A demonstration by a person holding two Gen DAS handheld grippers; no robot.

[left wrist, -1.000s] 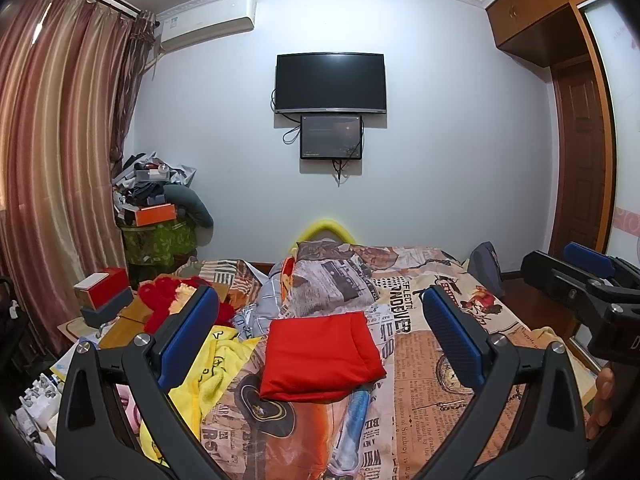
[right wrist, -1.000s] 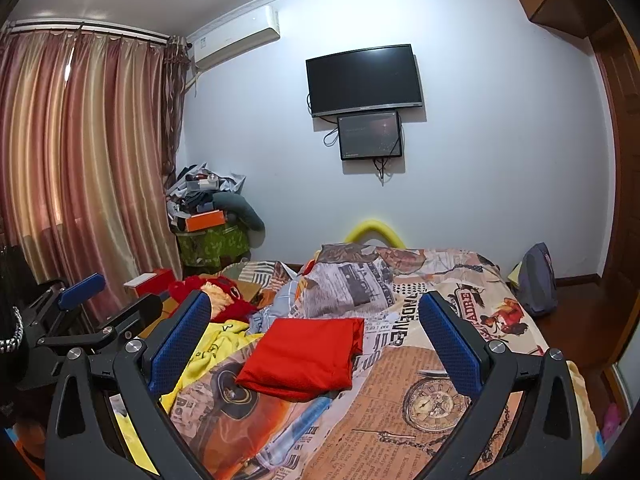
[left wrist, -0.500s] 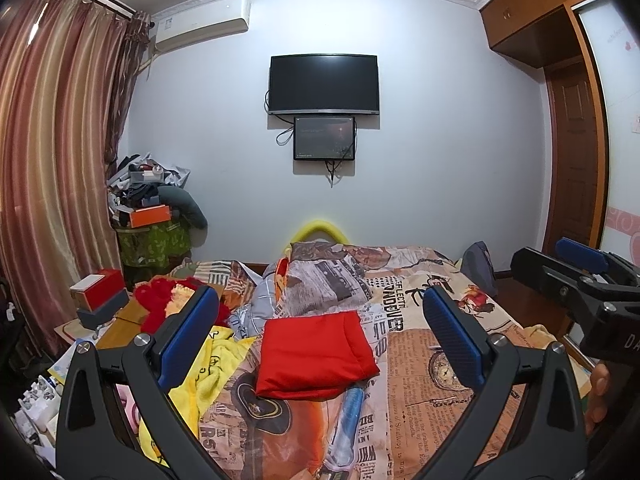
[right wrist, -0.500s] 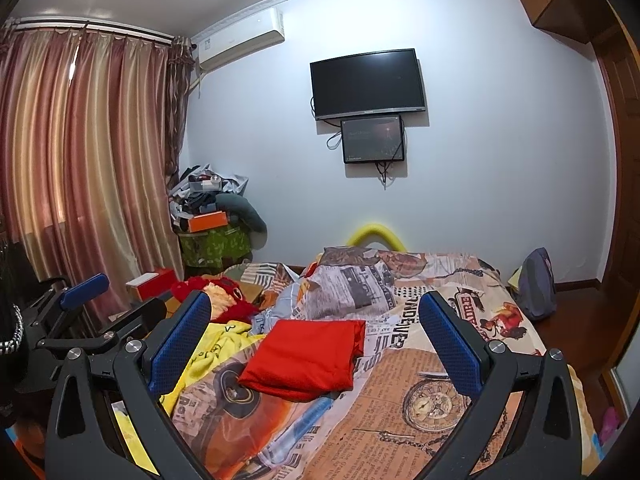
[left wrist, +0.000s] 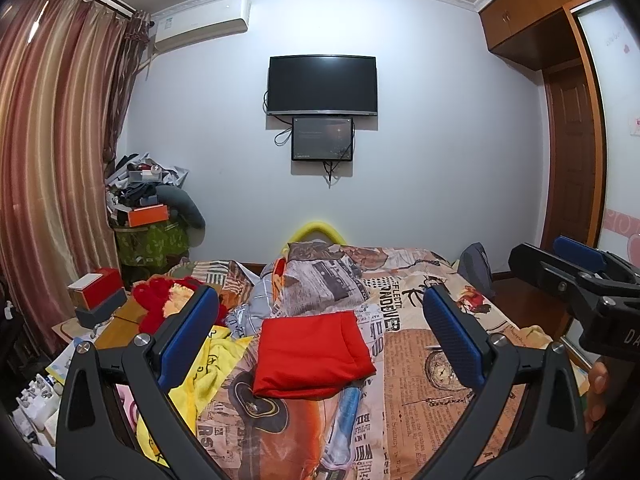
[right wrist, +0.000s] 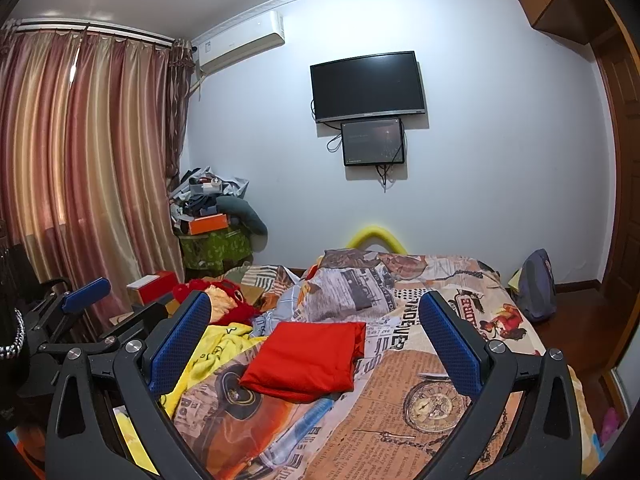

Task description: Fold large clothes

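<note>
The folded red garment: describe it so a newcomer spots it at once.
Find the bed with the newspaper-print cover under the wall TV. Near its middle lies the folded red garment, a flat, plain rectangle, unlike the crumpled yellow cloth to its left.

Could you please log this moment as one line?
left claw: open, empty | right claw: open, empty | red garment: folded on bed

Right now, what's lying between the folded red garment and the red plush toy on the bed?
In the right wrist view, crumpled yellow cloth and pale grey-blue fabric lie between the red garment and plush toy.
</note>
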